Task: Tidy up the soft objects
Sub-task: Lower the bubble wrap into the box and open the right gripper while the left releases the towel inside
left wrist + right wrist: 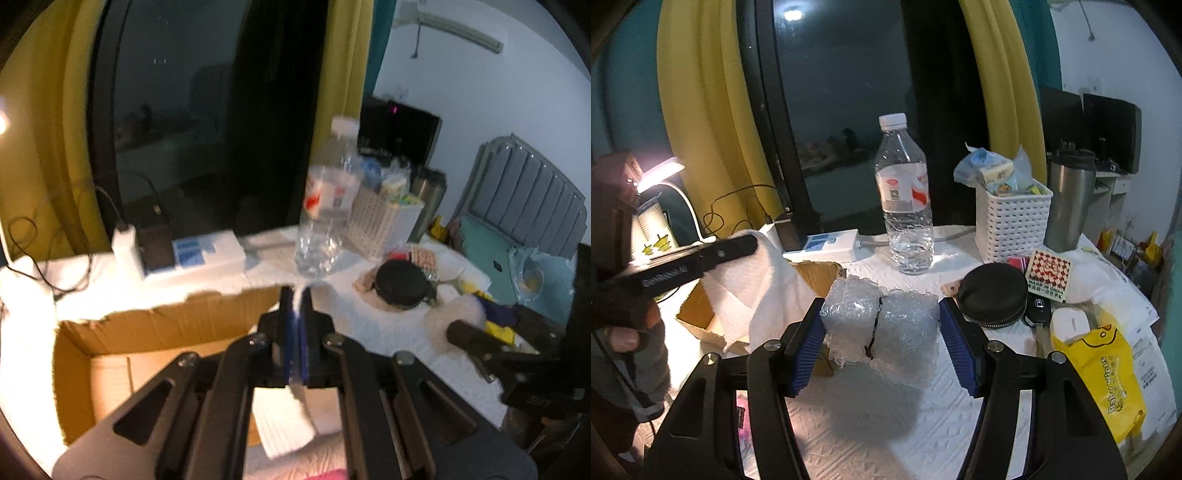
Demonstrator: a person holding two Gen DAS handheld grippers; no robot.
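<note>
My left gripper (295, 295) is shut on a white cloth (286, 421), which hangs below it over the open cardboard box (110, 369). In the right wrist view the same cloth (746, 288) drapes from the left gripper (738, 245) above the box (698, 314). My right gripper (881, 314) is closed on a bundle of clear bubble wrap (882, 321) tied with a dark band, held just above the white table cover. The right gripper also shows in the left wrist view (458, 332), holding the bubble wrap (454, 317).
A water bottle (905, 199), a white basket (1012, 221), a steel tumbler (1069, 203), a black zip pouch (993, 295), a yellow baby wipes pack (1108, 380) and a white power strip (827, 243) stand on the table. A window and yellow curtains lie behind.
</note>
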